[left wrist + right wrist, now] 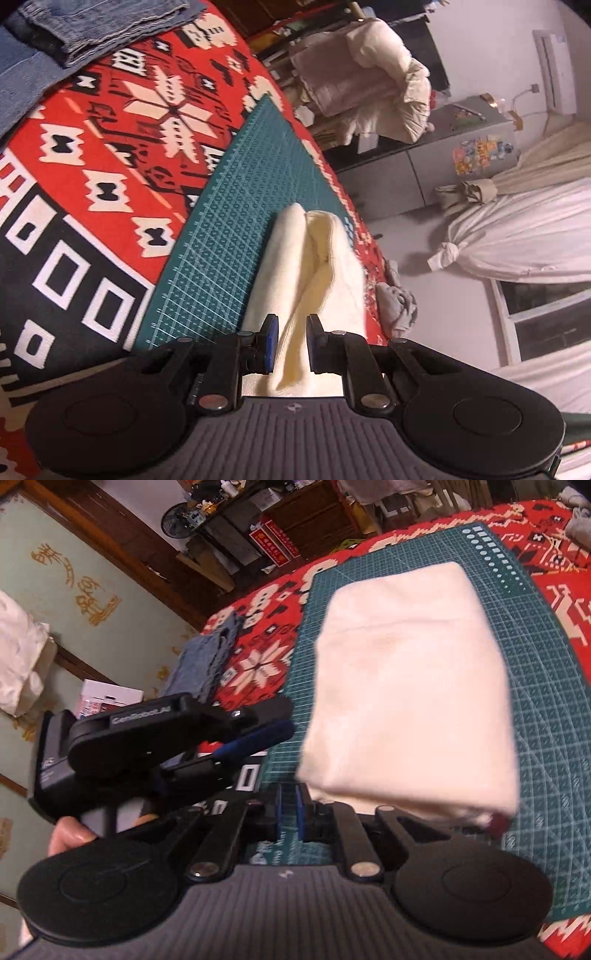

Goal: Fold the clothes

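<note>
Your left gripper [290,343] stands parted around the cream cloth [314,280]; right gripper [290,814], nearly closed, holds nothing. Pinch every layer squarely.

red patterned blanket [110,122], green cutting mat [546,686]

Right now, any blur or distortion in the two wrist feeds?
Left wrist view: mostly sharp, but the cream cloth smears along its right edge; heavy fisheye bends the green mat. Right wrist view: softer overall, motion blur on the folded cloth's edges and the left gripper; mat grid lines curve. Both have a warm indoor cast and no strong glare.
</note>
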Motion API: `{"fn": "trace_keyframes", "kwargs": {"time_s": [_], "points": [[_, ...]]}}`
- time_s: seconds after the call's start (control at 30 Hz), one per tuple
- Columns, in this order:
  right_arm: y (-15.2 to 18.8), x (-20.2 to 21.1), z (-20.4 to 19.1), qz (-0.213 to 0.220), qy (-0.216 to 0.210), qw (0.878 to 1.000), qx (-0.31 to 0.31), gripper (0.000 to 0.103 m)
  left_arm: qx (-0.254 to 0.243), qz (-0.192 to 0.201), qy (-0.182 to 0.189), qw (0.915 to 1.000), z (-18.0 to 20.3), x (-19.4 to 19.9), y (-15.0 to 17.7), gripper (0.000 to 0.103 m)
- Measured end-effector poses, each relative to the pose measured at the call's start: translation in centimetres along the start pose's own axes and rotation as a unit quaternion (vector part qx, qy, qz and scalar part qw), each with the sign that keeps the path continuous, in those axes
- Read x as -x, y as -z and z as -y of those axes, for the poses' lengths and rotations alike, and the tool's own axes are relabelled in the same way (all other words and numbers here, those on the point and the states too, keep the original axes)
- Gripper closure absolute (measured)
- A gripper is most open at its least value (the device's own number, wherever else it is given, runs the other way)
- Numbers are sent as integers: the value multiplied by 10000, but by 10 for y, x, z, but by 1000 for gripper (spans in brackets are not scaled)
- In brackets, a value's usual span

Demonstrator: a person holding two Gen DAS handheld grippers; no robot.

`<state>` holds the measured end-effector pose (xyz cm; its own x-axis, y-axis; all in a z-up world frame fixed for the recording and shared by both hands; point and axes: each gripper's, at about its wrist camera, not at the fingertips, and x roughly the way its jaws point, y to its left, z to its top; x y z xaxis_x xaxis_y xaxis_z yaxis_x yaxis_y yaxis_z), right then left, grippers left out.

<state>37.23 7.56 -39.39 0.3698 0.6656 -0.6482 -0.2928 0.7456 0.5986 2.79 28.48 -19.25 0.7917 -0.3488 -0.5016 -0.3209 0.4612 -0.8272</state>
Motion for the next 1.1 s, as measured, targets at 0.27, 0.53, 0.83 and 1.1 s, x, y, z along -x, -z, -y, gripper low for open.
{"fn": "trace_keyframes", "kwargs": {"time_s": [0.27,0.53,0.83,1.1], "points": [[-19,60,13,753,210,9964,-316,84,-336,-42,369,9987,13,-1,1,81],[-27,82,56,1020,148,9868,-1245,84,-738,-406,122,9964,21,-15,9,81],[-26,75,53,873,168,9889,-1190,84,-843,-529,-101,9950,20,-14,16,77],[-16,70,54,644,221,9906,-1188,84,-1150,-723,-288,9903,25,-23,21,79]]}}
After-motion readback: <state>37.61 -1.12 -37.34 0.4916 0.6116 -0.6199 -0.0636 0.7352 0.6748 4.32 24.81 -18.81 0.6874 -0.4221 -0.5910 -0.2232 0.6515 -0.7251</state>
